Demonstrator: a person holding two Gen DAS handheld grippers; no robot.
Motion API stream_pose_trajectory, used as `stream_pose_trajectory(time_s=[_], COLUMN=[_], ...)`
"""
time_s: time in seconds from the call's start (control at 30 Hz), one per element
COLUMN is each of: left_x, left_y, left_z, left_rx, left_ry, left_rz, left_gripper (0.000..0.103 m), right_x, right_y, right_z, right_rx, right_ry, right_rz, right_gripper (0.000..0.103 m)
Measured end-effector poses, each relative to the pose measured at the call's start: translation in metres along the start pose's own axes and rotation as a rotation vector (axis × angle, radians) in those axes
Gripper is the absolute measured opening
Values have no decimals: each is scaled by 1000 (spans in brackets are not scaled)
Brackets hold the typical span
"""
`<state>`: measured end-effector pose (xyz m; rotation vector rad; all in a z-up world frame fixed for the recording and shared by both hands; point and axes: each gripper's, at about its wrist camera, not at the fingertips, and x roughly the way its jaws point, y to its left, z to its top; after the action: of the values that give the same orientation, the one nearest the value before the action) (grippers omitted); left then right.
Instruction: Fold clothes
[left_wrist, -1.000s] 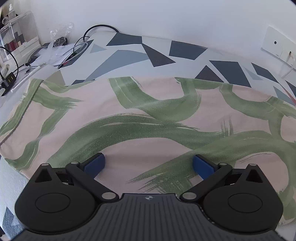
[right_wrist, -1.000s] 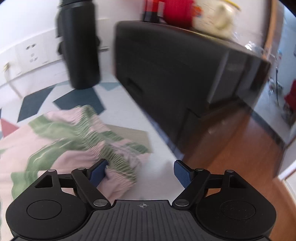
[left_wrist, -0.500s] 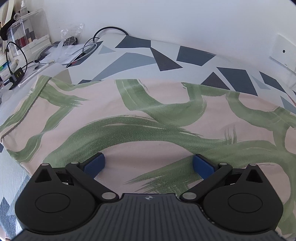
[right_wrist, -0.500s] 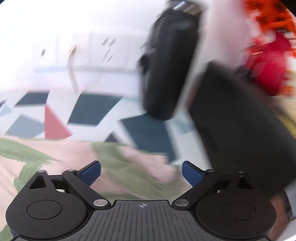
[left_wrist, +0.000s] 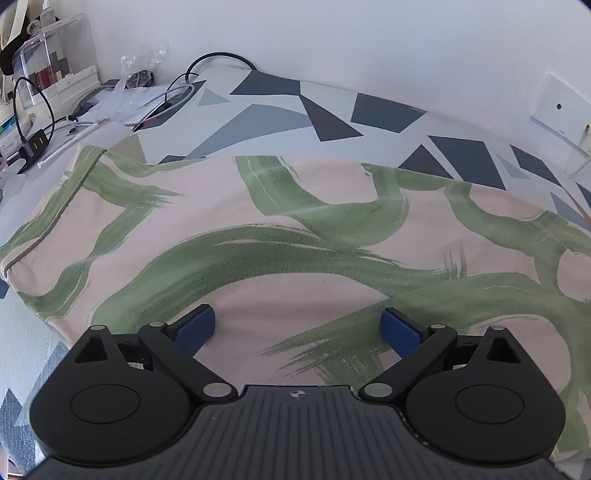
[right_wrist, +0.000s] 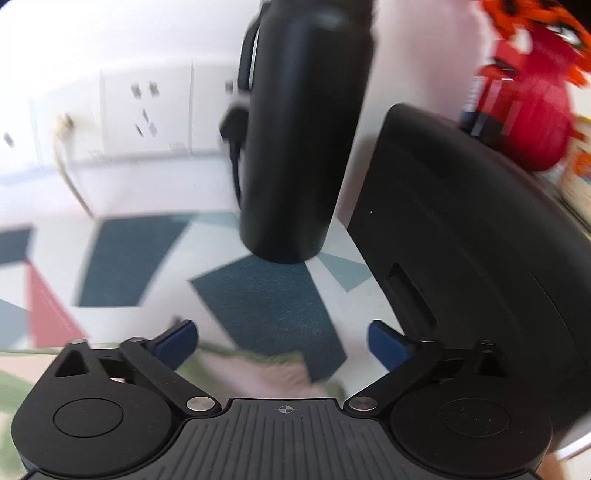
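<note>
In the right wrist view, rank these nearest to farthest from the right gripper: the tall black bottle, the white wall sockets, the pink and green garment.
1. Pink and green garment, right beneath the right gripper.
2. Tall black bottle, standing ahead, centre.
3. White wall sockets, behind, upper left.

Right claw (right_wrist: 282, 341) has its jaws opening, nothing pinched, with the pink-green garment (right_wrist: 258, 373) edge low between them. Straight ahead a black bottle (right_wrist: 299, 140) stands on the patterned surface (right_wrist: 122, 262), black case (right_wrist: 480, 266) just beside it. Pretty blurry.

Home room: bench under geometric-patterned cloth (left_wrist: 258, 122), white wall sockets (right_wrist: 147, 107), charging cables (left_wrist: 177, 92), wood floor not seen.
</note>
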<state>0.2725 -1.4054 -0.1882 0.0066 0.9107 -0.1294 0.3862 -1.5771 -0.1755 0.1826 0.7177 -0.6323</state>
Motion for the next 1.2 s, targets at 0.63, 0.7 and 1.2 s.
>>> stream_pose_trajectory(time_s=[0.63,0.7,1.2], left_x=[-3,2,-2], left_y=[224,225,268], left_z=[-10,-4,10], left_rx=[-547,-547,-709], left_ry=[-143,-154,-208], left_rz=[40,32,-153], left_gripper=[85,88,13], right_x=[-136,-143,-163], right_y=[96,102,122], right_z=[-78,-74,-95], right_rx=[-79,-92,-49], right_ry=[101,83,114], right_rz=[85,76,88], right_gripper=[102,102,102])
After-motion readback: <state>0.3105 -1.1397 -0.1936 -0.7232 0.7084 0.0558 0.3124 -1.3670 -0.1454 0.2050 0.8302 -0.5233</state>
